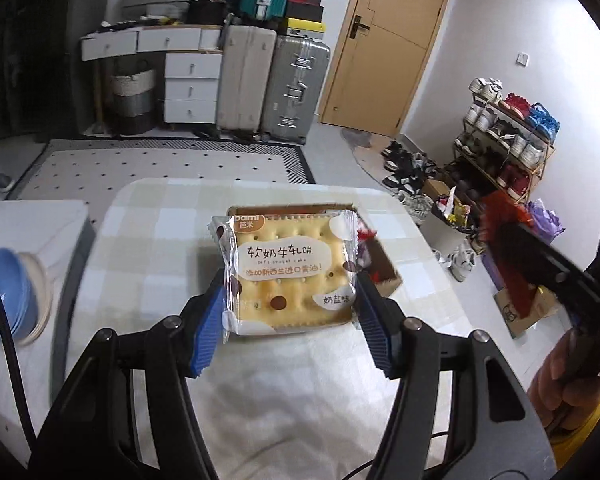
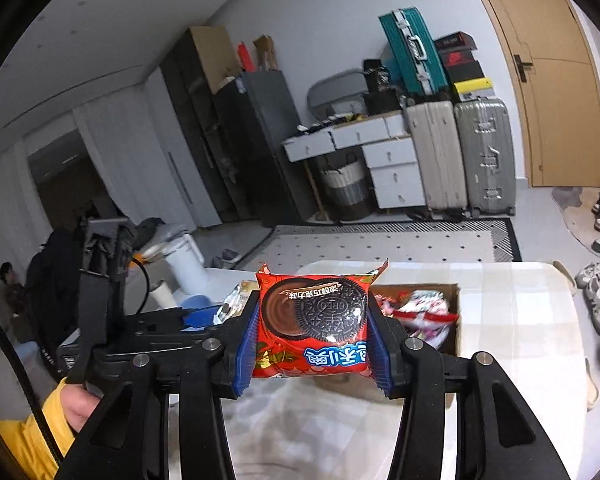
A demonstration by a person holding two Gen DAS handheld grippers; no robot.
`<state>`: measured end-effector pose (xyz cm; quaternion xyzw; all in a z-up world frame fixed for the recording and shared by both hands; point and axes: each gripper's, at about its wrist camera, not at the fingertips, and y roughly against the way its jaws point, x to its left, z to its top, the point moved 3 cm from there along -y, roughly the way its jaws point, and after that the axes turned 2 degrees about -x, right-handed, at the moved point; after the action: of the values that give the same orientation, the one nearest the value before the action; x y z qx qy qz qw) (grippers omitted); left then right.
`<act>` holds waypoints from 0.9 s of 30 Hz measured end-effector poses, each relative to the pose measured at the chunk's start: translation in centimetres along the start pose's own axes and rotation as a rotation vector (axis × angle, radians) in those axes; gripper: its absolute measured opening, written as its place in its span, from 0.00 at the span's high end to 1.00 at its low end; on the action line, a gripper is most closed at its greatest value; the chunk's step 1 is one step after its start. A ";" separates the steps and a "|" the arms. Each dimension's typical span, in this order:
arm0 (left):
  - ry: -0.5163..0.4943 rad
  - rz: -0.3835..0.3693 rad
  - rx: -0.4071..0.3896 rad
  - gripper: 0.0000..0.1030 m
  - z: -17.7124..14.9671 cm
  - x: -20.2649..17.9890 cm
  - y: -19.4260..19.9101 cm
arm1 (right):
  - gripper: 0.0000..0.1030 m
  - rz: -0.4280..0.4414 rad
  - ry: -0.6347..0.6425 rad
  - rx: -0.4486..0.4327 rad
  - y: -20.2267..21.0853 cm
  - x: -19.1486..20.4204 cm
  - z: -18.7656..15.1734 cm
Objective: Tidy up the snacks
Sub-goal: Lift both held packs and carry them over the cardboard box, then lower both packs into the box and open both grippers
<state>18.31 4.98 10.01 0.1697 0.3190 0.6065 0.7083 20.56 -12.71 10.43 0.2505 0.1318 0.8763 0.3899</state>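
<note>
**Left wrist and right wrist views: a snack pack pinched in each pair of tongs above the tabletop**

Left wrist view has the left tongs (image 1: 290,312) pinching a clear-wrapped nougat cracker pack (image 1: 288,272) by its two side edges, the blue ribbed pads (image 1: 210,330) pressed against the wrapper. The pack sits flat-faced to the camera, its printed front upright, raised above the checked tabletop (image 1: 152,240). Behind and below it lies an open cardboard box (image 1: 384,276), mostly hidden by the pack; red and white wrappers show inside at the pack's right edge. At the right of this view the right tongs (image 1: 500,256) appear blurred, carrying something red, with the person's hand (image 1: 564,384) on the handle. A blue bowl (image 1: 8,292) stands on a white surface beside the table on the left.

Right wrist view shows the right tongs (image 2: 312,332) clamped on a red Oreo pack (image 2: 314,316), gripped at both sides, its print upside down to the camera. It hangs above the tabletop (image 2: 512,312), just in front of the cardboard box (image 2: 456,320), which holds mixed snack wrappers (image 2: 420,312). The left tongs' body (image 2: 148,328) reaches in from the left, with a yellow sleeve (image 2: 24,440) below. Suitcases (image 2: 460,156) and a wooden door (image 2: 560,92) stand at the far wall.
</note>
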 end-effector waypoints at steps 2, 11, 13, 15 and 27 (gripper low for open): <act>0.011 -0.031 0.011 0.43 1.4 0.4 -2.0 | 0.54 -0.005 -0.017 0.020 -1.9 -1.0 0.9; 0.046 -0.101 0.139 0.43 3.5 2.9 -13.7 | 0.54 -0.076 -0.007 0.175 -10.9 -6.2 0.1; 0.029 -0.108 0.155 0.43 3.4 3.1 -15.5 | 0.54 -0.084 0.010 0.209 -12.2 -6.9 -0.9; 0.014 -0.124 0.166 0.43 3.6 3.2 -16.9 | 0.54 -0.084 0.025 0.229 -13.1 -7.5 -2.0; -0.068 -0.109 0.201 0.43 1.4 1.6 -21.9 | 0.54 -0.104 0.070 0.263 -15.4 -9.3 -4.3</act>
<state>35.77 2.22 -3.10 0.2425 0.3628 0.5259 0.7300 33.03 -9.63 -2.90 0.2616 0.2718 0.8383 0.3937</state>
